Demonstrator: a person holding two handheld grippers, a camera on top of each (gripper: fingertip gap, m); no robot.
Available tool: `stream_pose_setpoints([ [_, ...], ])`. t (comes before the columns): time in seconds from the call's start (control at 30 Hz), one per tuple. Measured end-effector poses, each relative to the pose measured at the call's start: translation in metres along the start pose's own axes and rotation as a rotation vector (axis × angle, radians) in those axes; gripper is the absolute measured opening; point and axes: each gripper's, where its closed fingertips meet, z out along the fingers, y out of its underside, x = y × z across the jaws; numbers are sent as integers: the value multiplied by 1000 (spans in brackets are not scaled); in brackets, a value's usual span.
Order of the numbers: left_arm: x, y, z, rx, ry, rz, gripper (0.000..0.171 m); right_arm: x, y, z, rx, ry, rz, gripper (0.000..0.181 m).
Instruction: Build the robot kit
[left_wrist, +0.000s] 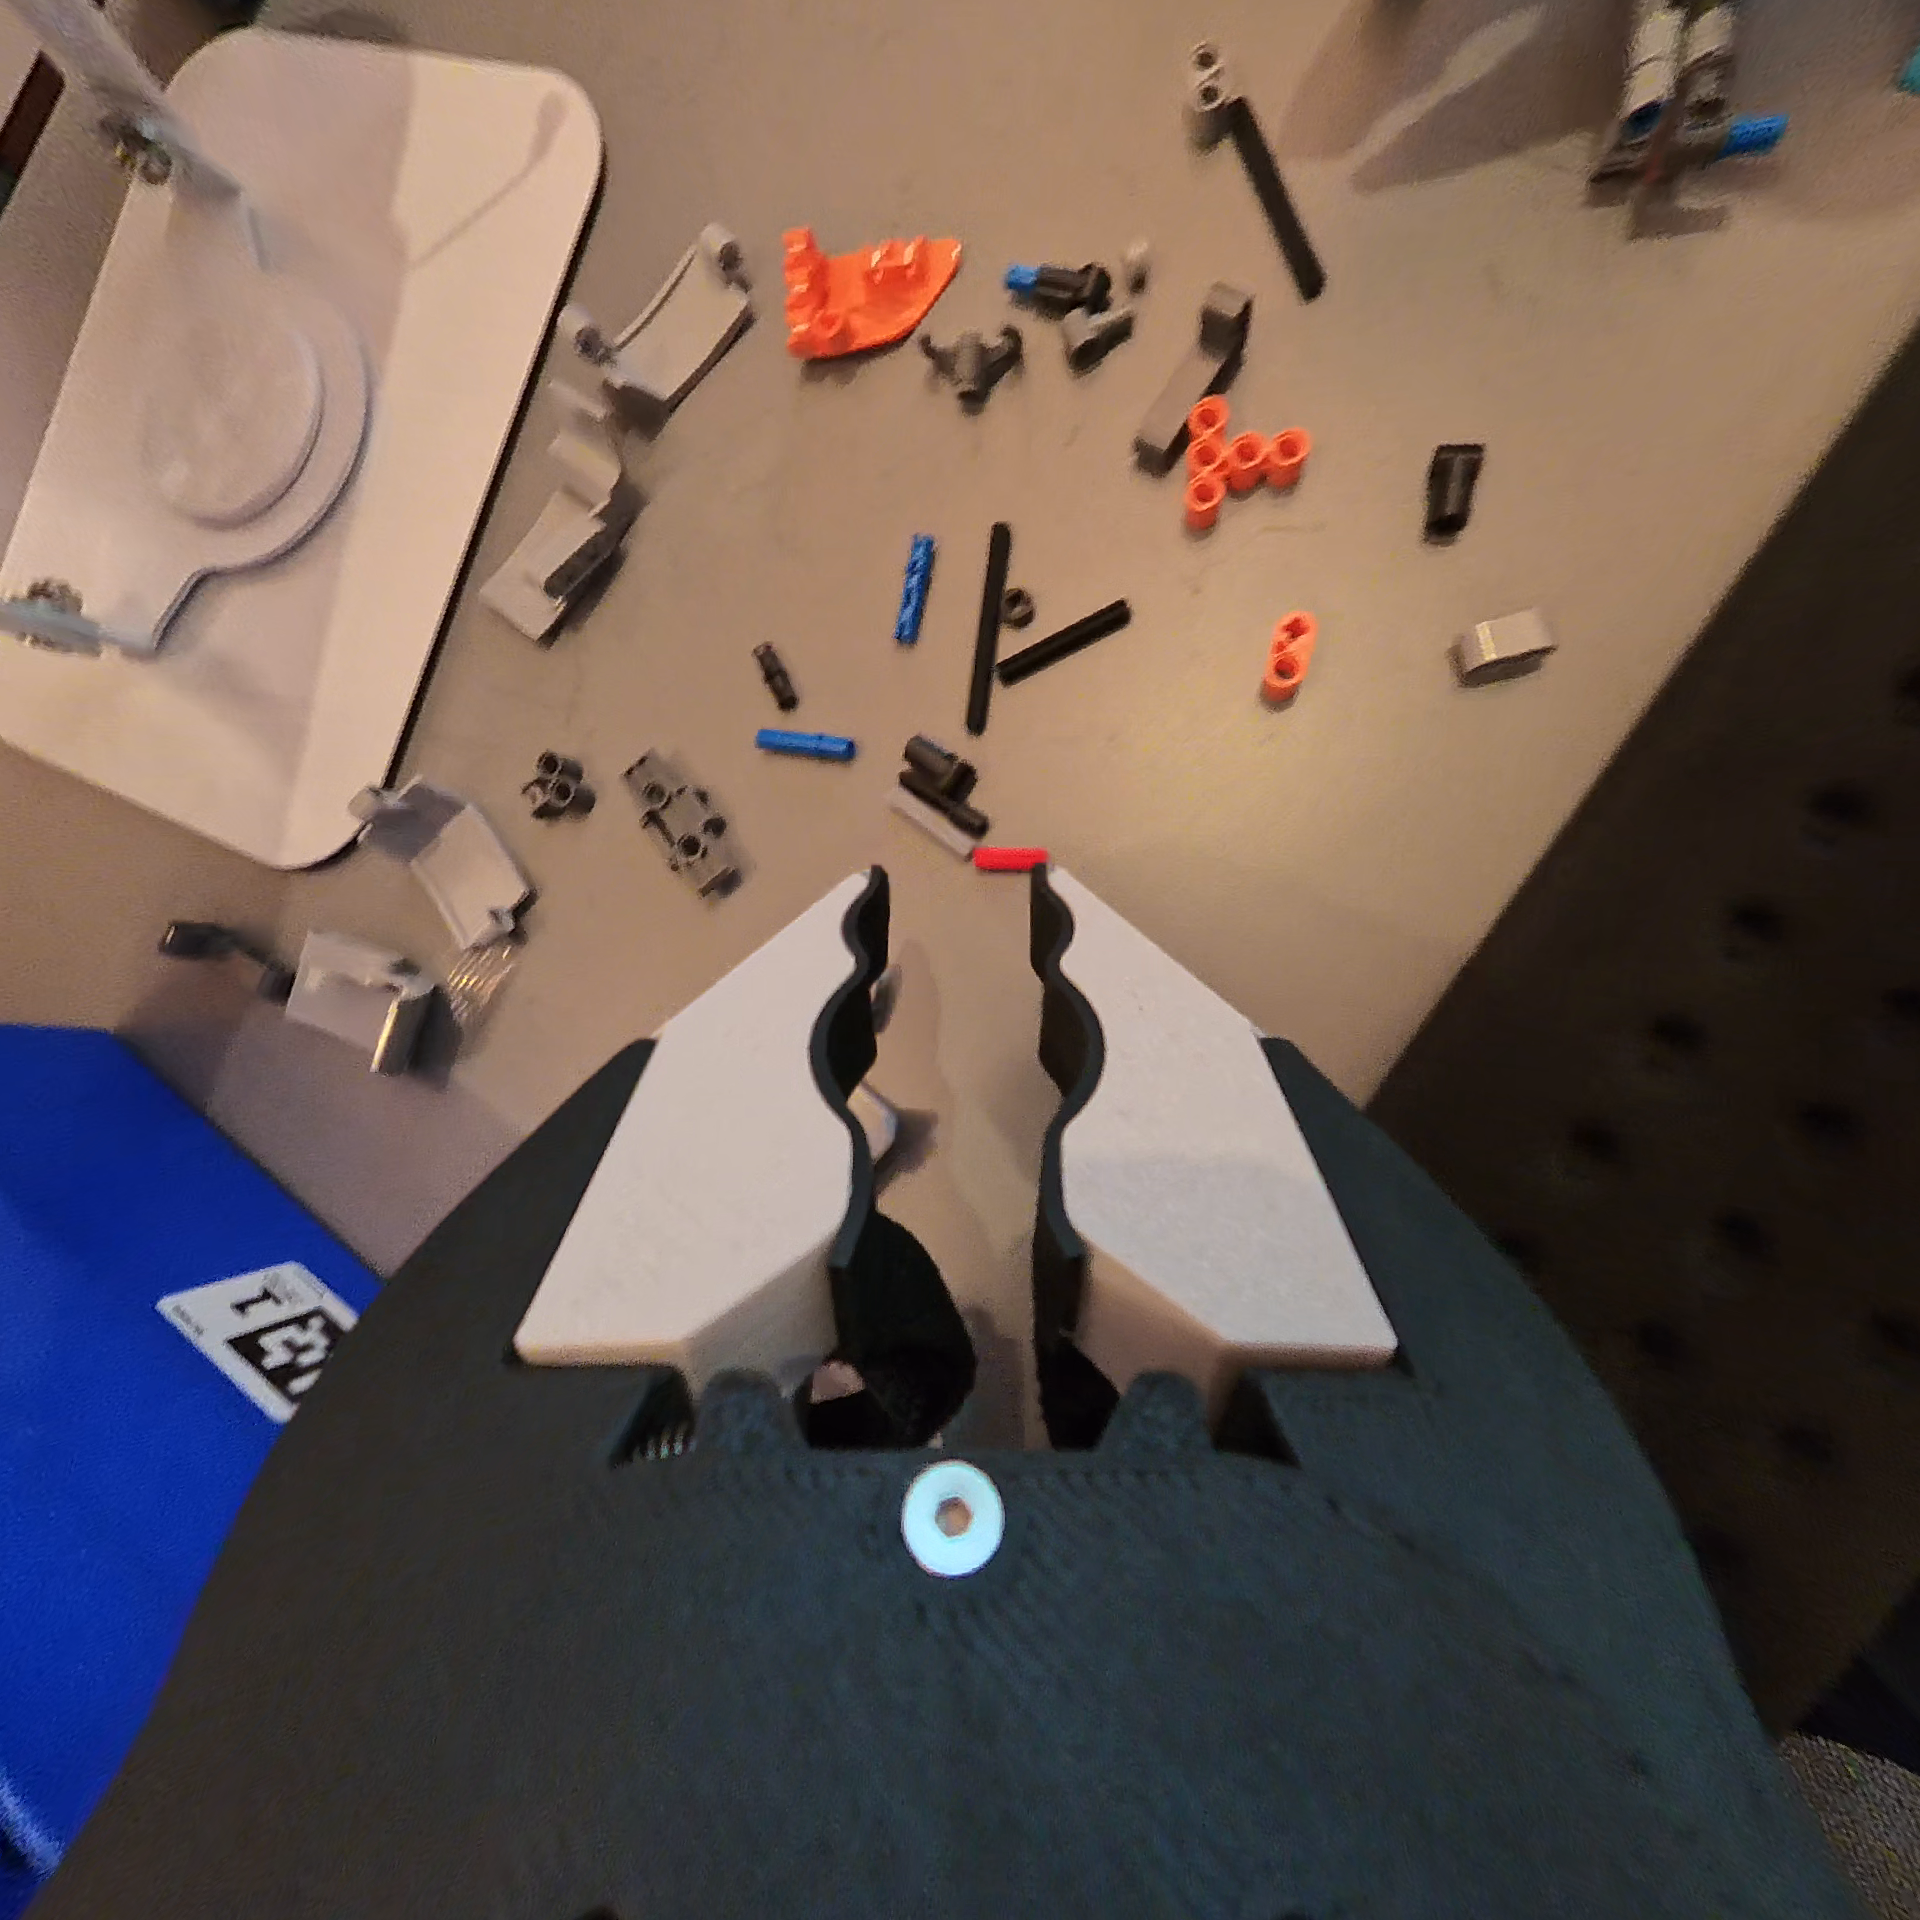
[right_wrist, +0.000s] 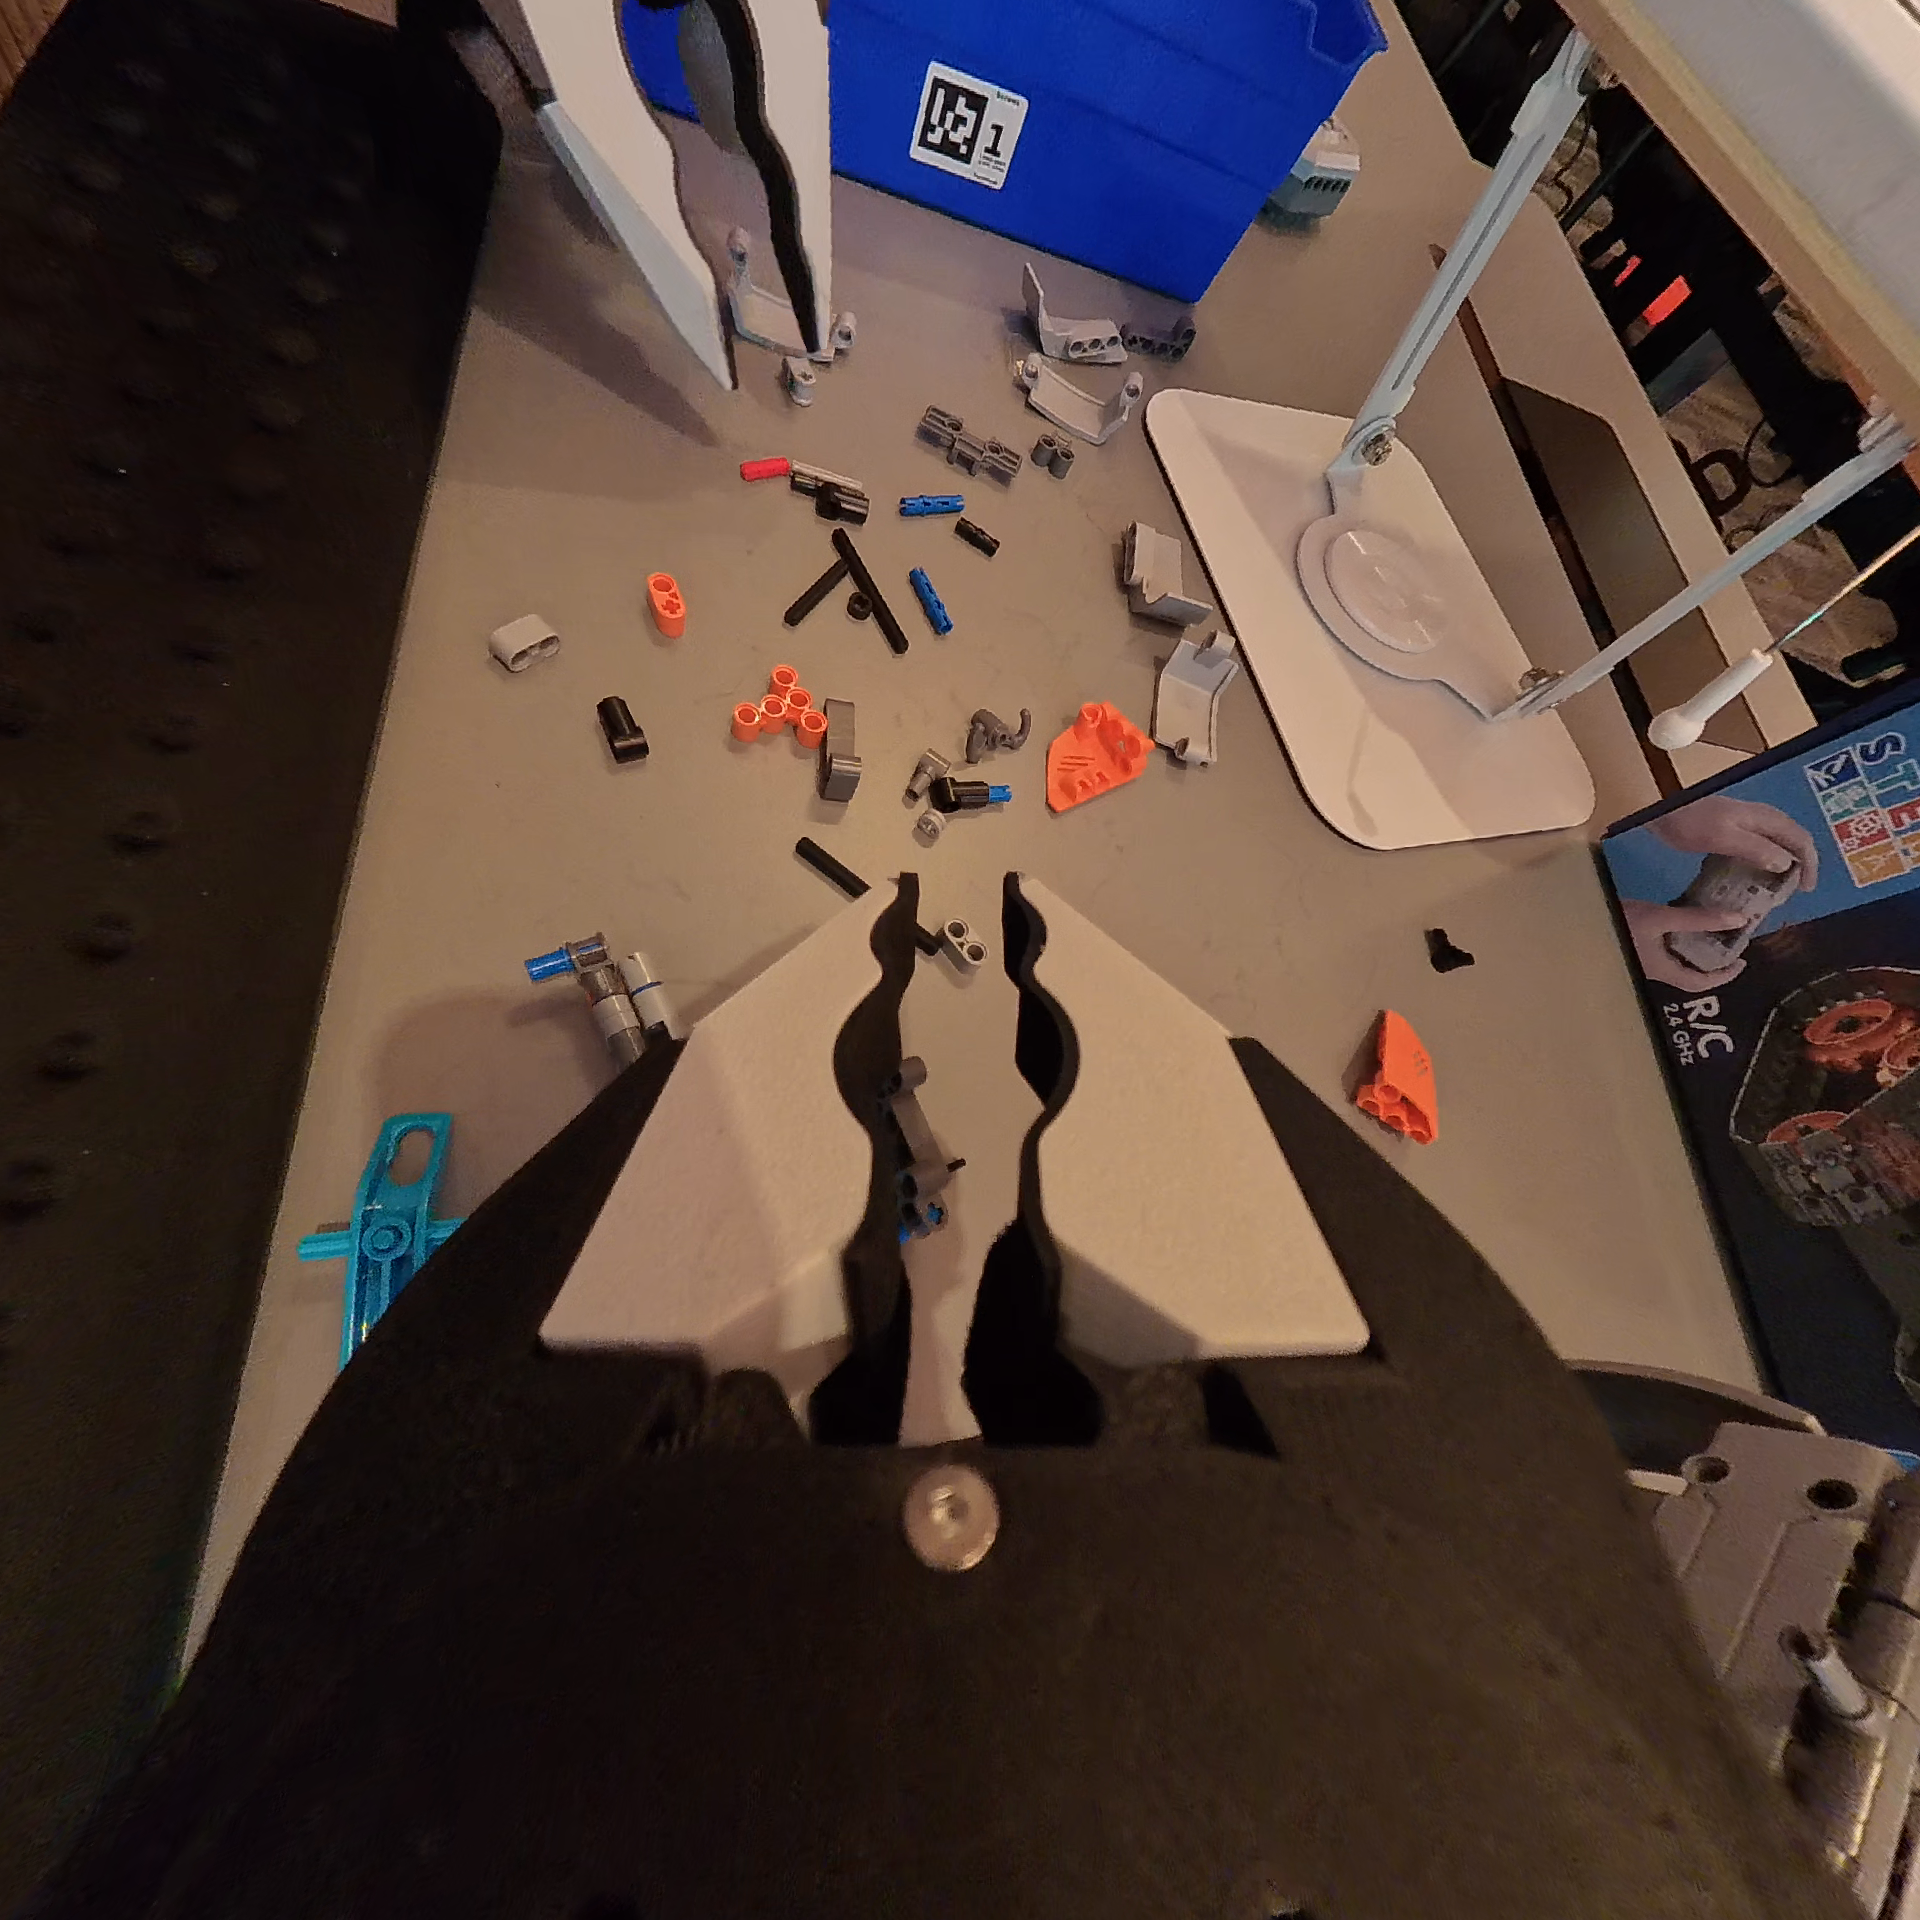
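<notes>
Left gripper (left_wrist: 958, 873) jaws part-open, empty, above bench (left_wrist: 1247, 831), red pin (left_wrist: 1008, 858) nearest. Right gripper (right_wrist: 958, 883) narrow gap, empty, grey two-hole connector (right_wrist: 964, 943) between tips. Centre jaws squarely over small piece.

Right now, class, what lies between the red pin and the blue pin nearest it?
A black connector against a light grey bar, close to the red pin; then bare table up to the blue pin. Both wrist views show it.

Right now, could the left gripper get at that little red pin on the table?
Probably yes. The left gripper is open and empty, and the red pin lies just beyond its right fingertip on bare table. Only a black-and-grey connector piece sits close beside it.
</notes>
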Motion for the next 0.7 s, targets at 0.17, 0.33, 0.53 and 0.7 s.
stream_pose_setpoints([
  [0.17,3,1,1,-5,10,9,25,-1,1,1,-3,-4,2,13],
  [0.33,-1,-17,14,-2,-7,72,22,-1,-1,1,-2,-1,-4,13],
  [0.53,-31,-21,15,-28,-60,72,20,3,2,-4,2,16,5,13],
  [0.7,-69,-19,-53,-7,-240,47,20,5,9,-5,0,15,17,13],
])
